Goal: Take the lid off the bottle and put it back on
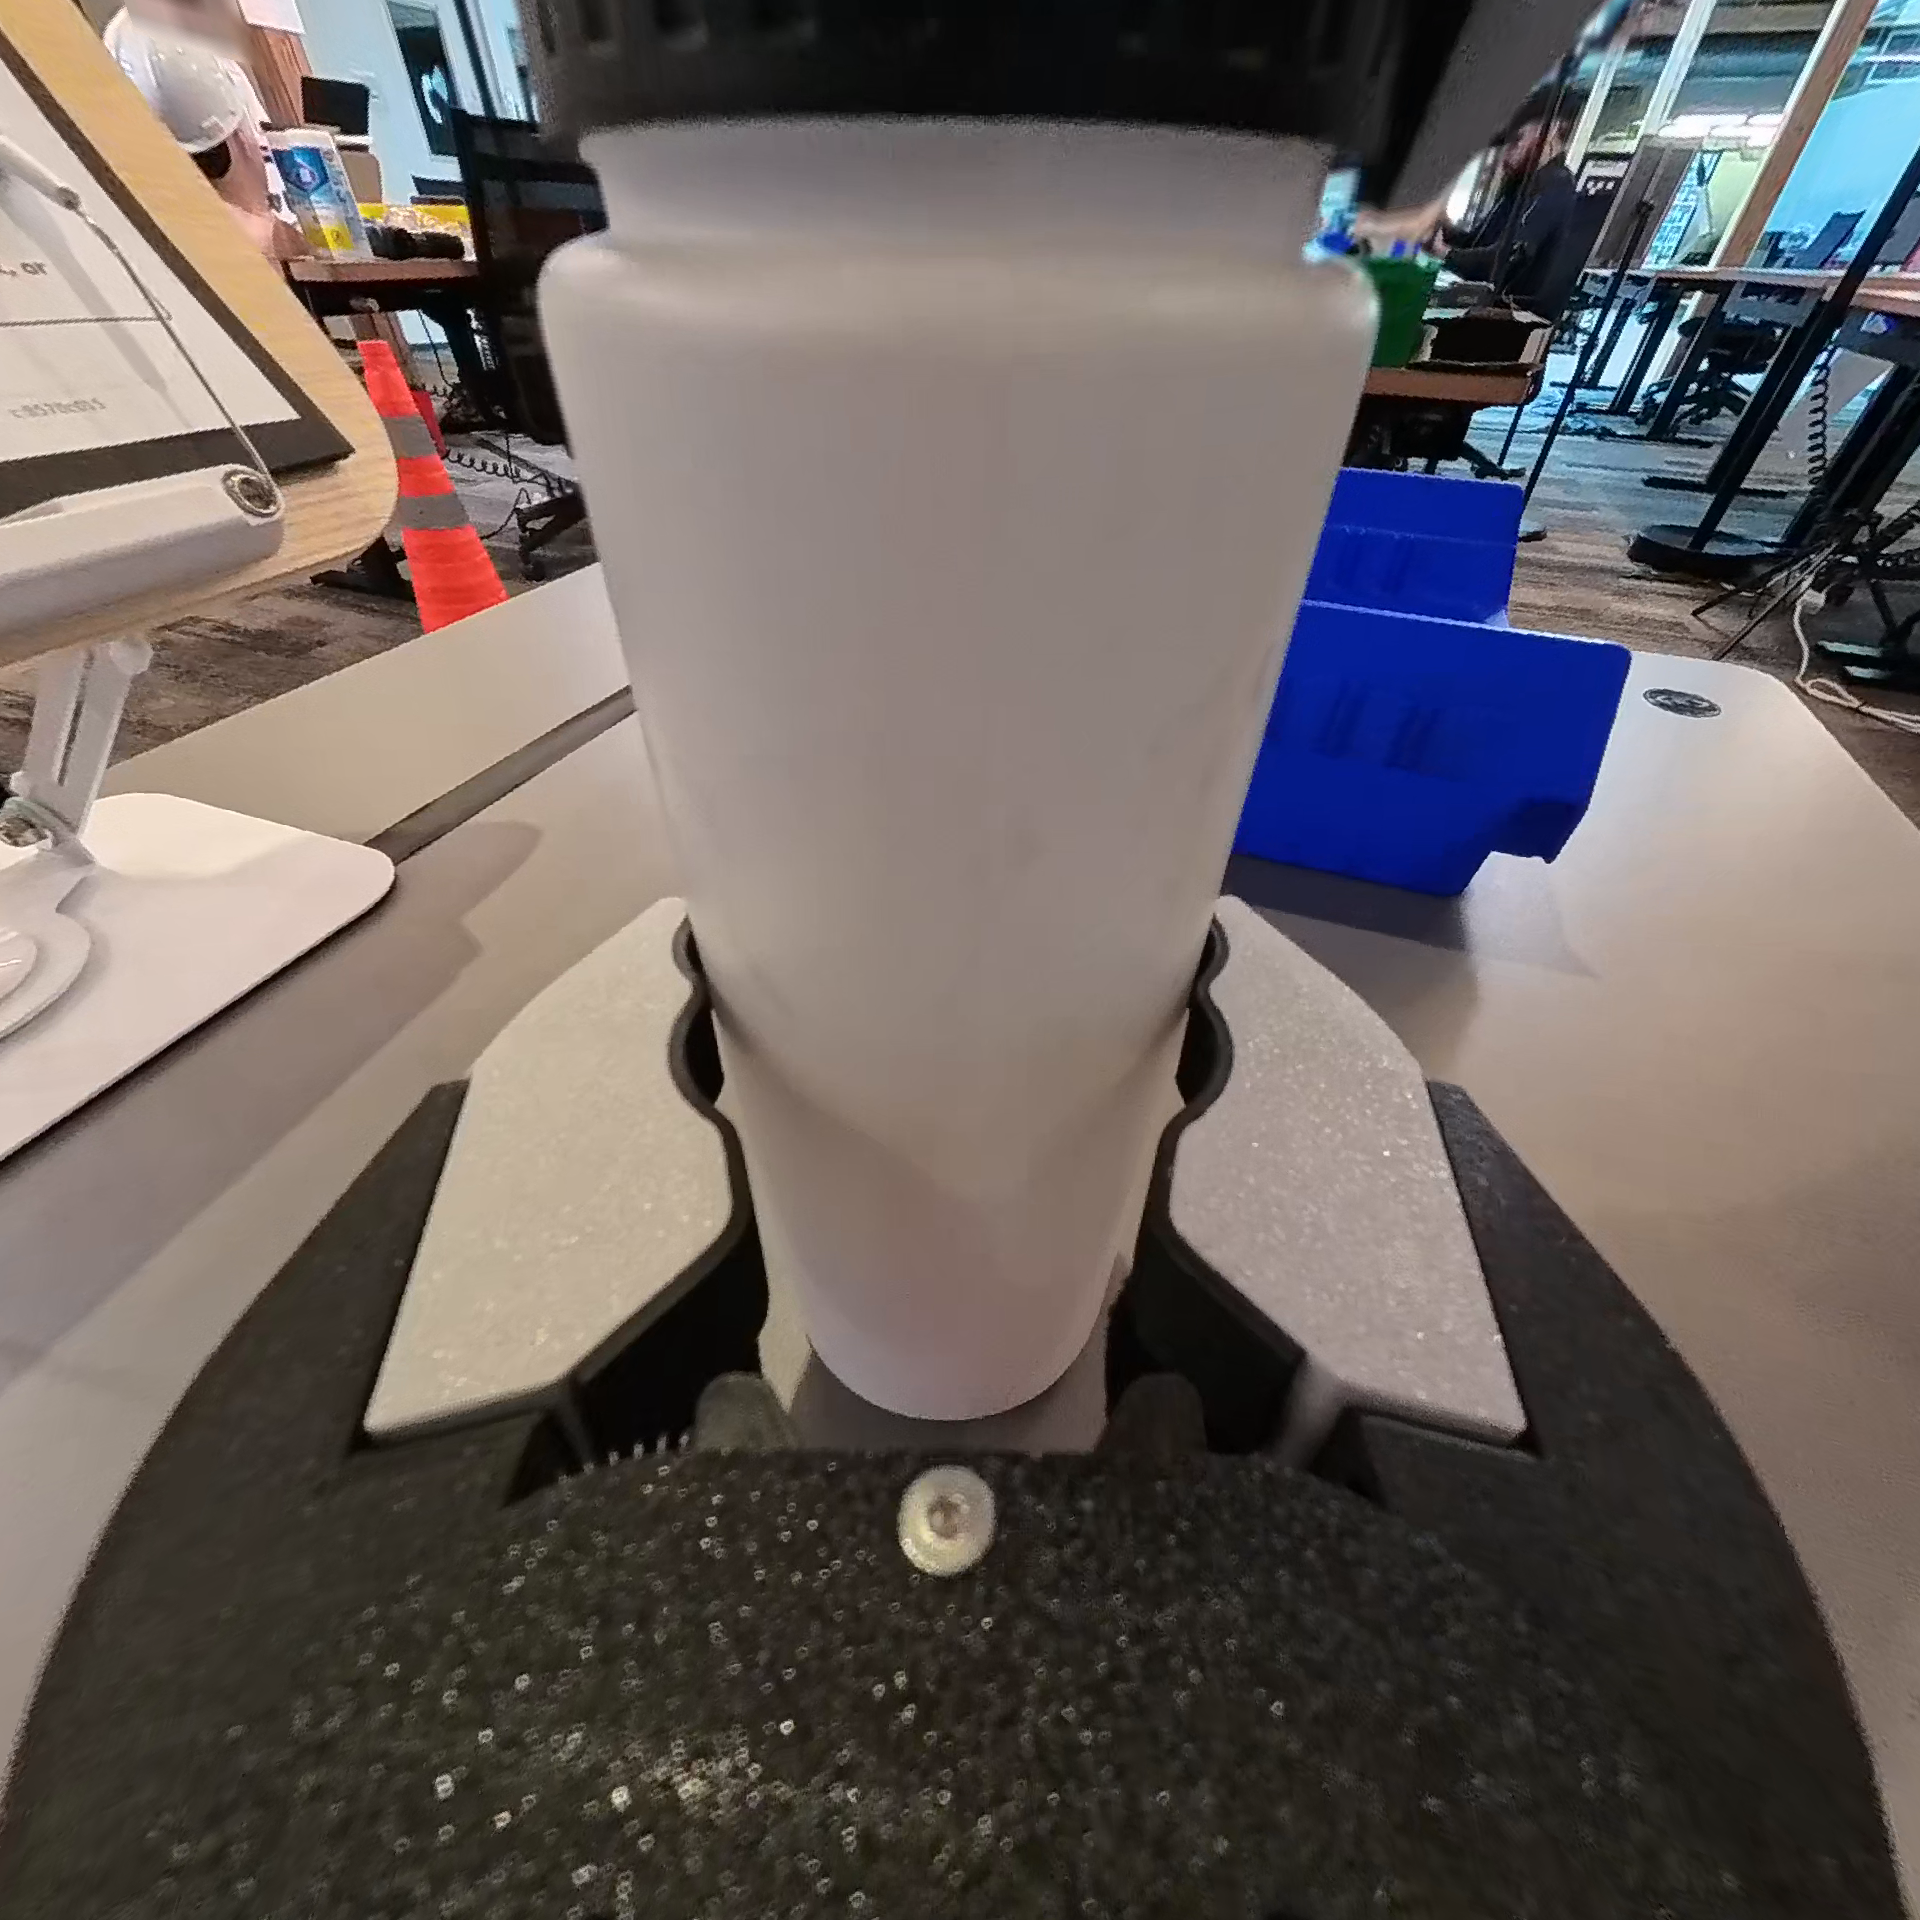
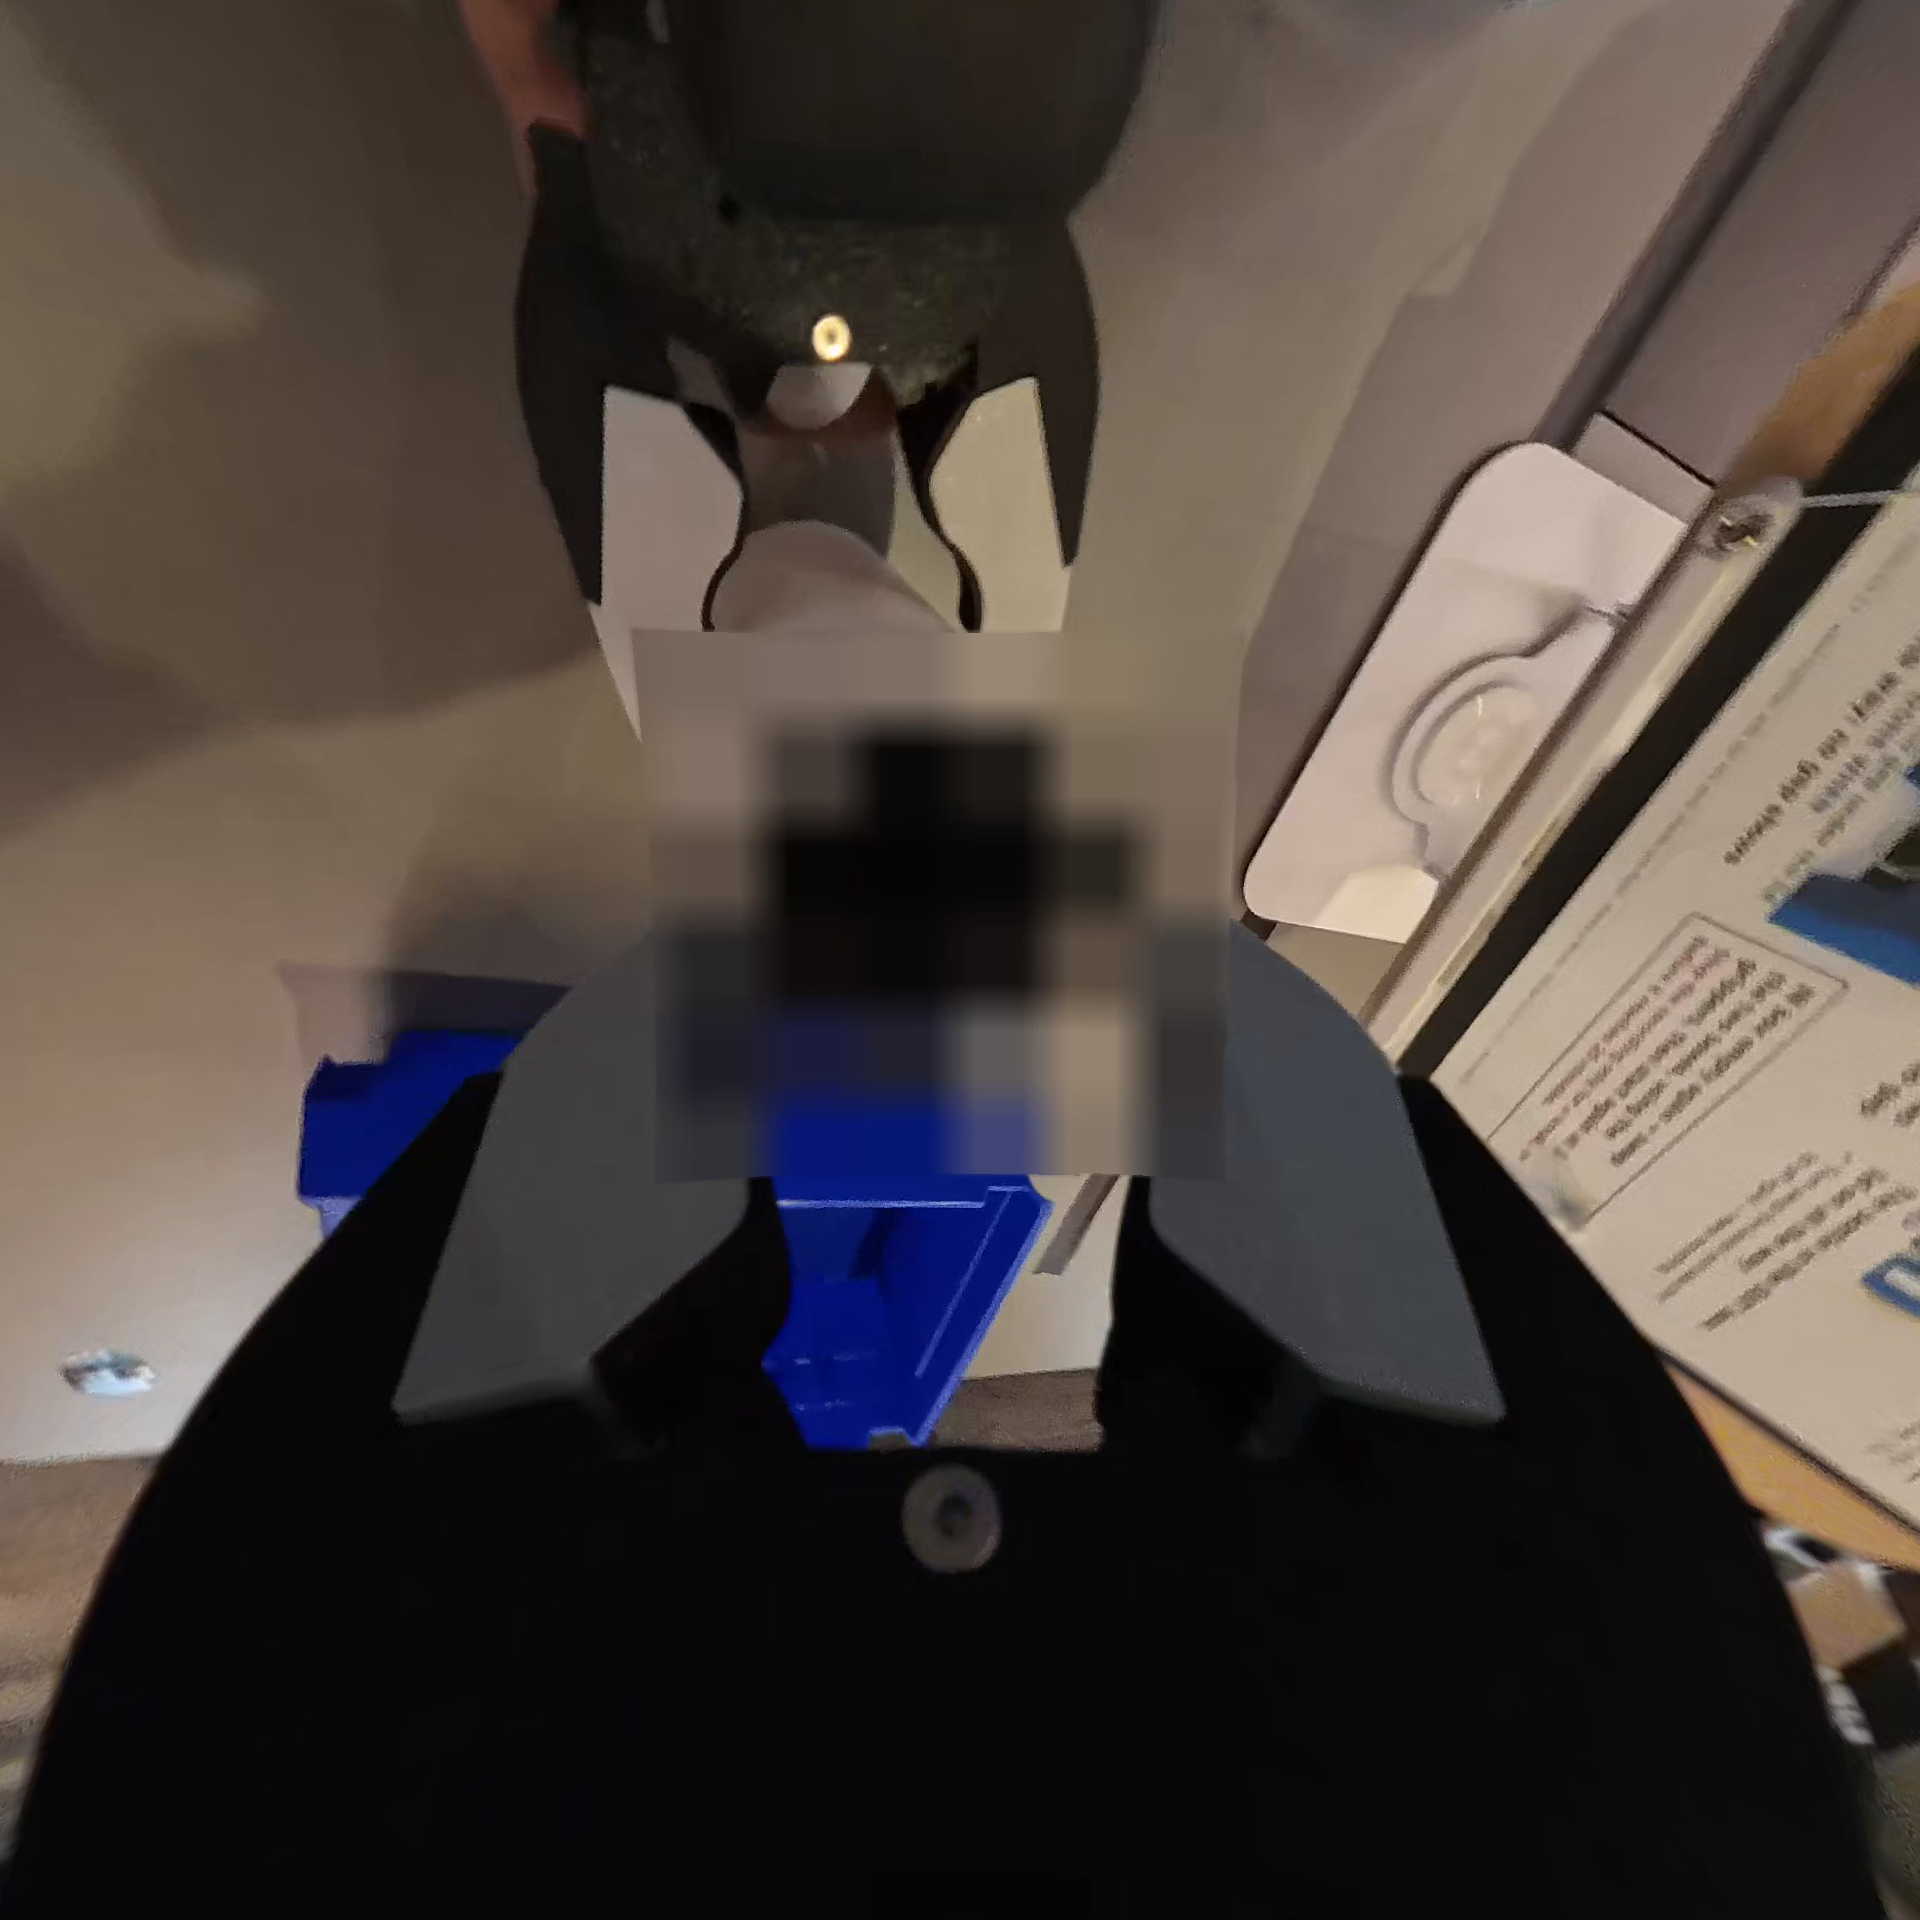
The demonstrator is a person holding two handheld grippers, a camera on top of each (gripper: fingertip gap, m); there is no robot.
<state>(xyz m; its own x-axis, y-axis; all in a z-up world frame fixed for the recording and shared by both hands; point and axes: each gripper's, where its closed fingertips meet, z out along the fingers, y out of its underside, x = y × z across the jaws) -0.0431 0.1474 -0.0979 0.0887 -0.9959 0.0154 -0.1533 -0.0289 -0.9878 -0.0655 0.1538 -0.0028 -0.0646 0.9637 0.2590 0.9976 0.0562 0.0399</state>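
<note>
Bottle (image 1: 956, 727), white and frosted, stands upright between the left claw (image 1: 951, 997) fingers, both pads pressed on its lower body above the grey counter (image 1: 1662, 1039). Black lid (image 1: 935, 62) sits on its neck. Blue bin (image 1: 1434, 707) lies behind. Right claw (image 2: 935, 1039) hovers over the lid; its grip state cannot be determined.

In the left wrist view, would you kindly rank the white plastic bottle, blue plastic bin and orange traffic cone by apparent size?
1. White plastic bottle, much nearer the camera
2. Blue plastic bin
3. Orange traffic cone, farther off
</note>
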